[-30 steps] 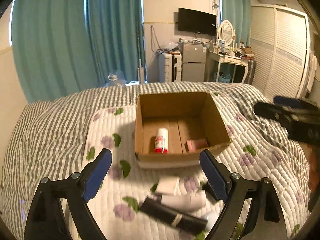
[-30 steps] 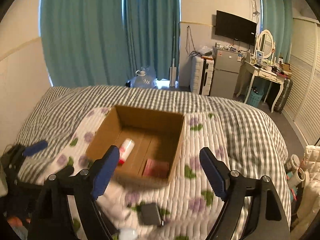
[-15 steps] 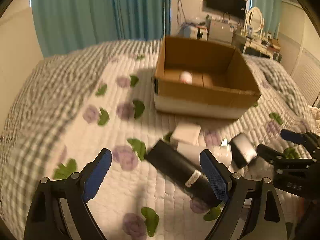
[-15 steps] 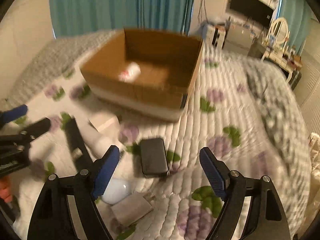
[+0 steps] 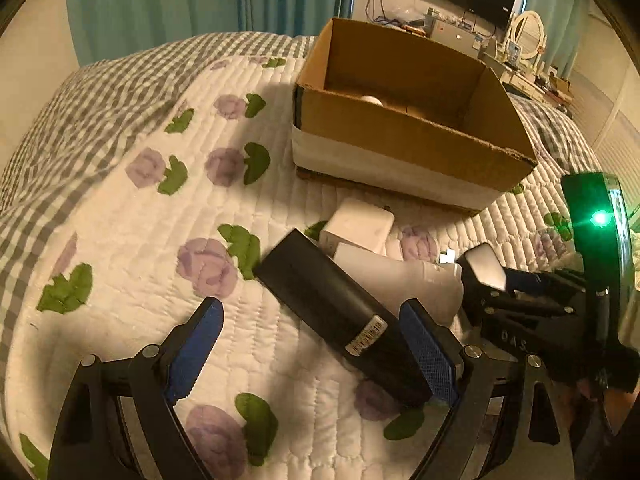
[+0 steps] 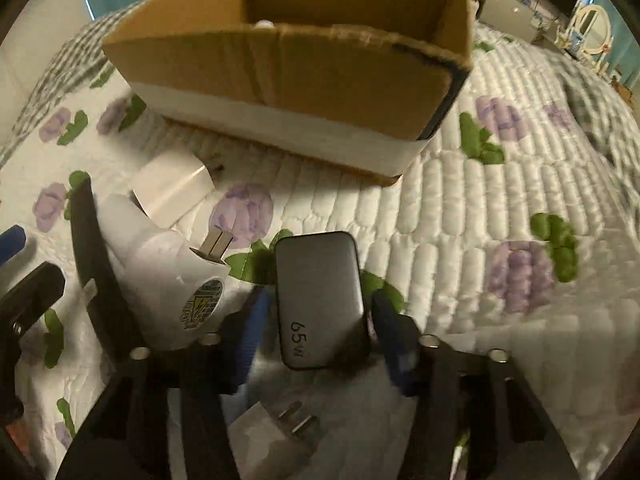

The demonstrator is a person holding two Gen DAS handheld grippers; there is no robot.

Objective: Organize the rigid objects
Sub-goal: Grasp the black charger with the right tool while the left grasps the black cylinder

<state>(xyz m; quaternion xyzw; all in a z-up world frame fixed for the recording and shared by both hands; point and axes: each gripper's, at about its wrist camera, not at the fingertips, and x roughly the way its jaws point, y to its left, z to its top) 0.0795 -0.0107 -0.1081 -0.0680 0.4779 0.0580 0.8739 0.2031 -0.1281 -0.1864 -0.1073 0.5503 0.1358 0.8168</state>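
A cardboard box (image 5: pixel 404 136) stands on the flowered quilt; it also shows in the right wrist view (image 6: pixel 304 64). In front of it lie a long black bar (image 5: pixel 340 312), a white bottle (image 5: pixel 400 280), a white charger (image 5: pixel 360 226) and a grey 65W charger (image 6: pixel 320 300). My left gripper (image 5: pixel 316 348) is open, low over the quilt, with the black bar's near end against its right finger. My right gripper (image 6: pixel 320 332) has its jaws close on both sides of the grey charger, which lies on the quilt. The right gripper also shows in the left wrist view (image 5: pixel 520 300).
A white plug adapter (image 6: pixel 276 428) lies under the right gripper. Inside the box a white rounded top (image 5: pixel 370 100) shows. The grey checked bedspread (image 5: pixel 100 92) runs around the quilt. Furniture stands at the far wall.
Both grippers have dropped down toward the items in front of the box. The right gripper's jaws have narrowed around the grey charger. The left gripper stays open.
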